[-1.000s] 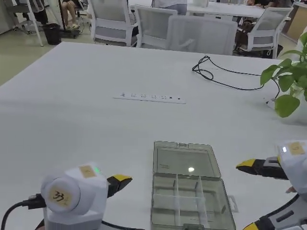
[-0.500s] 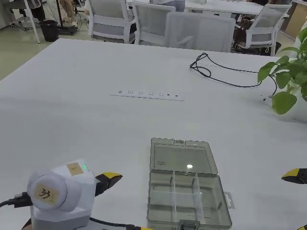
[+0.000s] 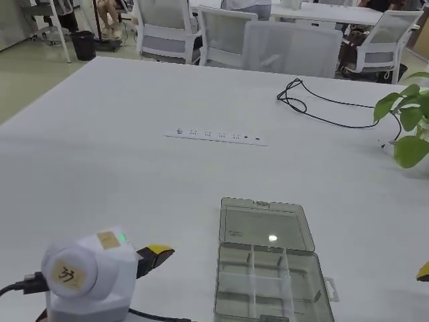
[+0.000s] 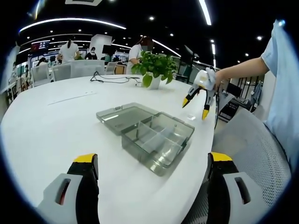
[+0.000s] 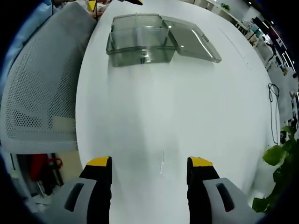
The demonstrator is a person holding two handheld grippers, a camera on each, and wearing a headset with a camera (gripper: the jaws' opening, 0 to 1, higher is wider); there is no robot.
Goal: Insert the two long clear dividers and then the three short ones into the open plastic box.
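The open plastic box (image 3: 271,282) sits on the desk (image 3: 134,168) near the person, with clear dividers (image 3: 253,268) standing in a grid inside. The left tool (image 4: 152,158) and the right tool (image 5: 149,162) both have their jaws apart and empty, away from it. Inserting looks finished; the next move would be checking that each divider is seated

The head view is looking forward and down over the white counter (image 3: 134,174). Both gripper views are facing the open plastic box (image 4: 149,133) from opposite sides; all three views are sharing it.
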